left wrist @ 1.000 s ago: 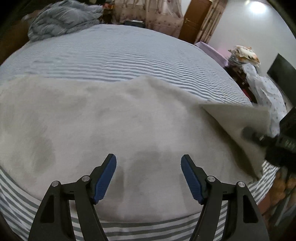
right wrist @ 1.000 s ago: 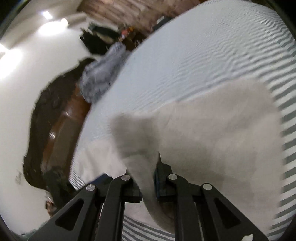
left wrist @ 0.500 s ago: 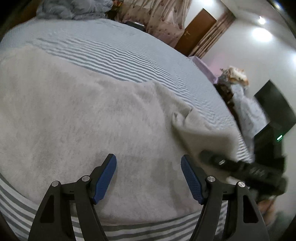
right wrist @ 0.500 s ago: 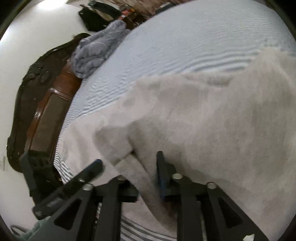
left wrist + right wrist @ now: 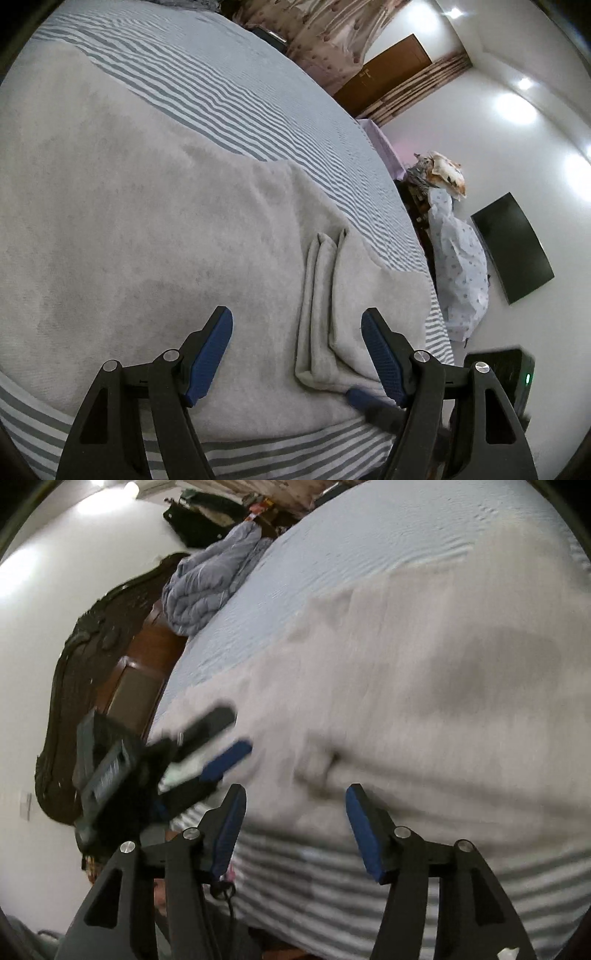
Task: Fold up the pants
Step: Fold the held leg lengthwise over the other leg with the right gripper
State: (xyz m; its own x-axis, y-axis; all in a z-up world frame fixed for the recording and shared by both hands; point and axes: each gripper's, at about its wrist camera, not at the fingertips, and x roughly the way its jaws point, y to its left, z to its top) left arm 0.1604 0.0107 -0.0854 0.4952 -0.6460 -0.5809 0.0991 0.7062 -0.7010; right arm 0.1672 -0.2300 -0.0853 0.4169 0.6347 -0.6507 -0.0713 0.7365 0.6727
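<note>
Right now the pants [image 5: 155, 229] lie spread flat across the near part of the bed [image 5: 236, 92], pale grey fleece on the striped sheet, with one end doubled over into a narrow folded band [image 5: 325, 310] at the right near corner. I judge the first fold to be laid and the hold let go, so the next fold is in hand. My left gripper [image 5: 297, 350] hovers just above the cloth with its jaws wide, the folded band lying between them and nothing held. My right gripper [image 5: 295, 830] is also spread wide and empty, over the near edge of the pants where the cloth meets the sheet; that view is blurred, so I cannot tell whether its pads touch the fabric. Next I would need each gripper to pinch a corner of the doubled end and carry it toward the left. Far off, a crumpled blue quilt [image 5: 207, 587] sits by the dark headboard [image 5: 96, 686].
</note>
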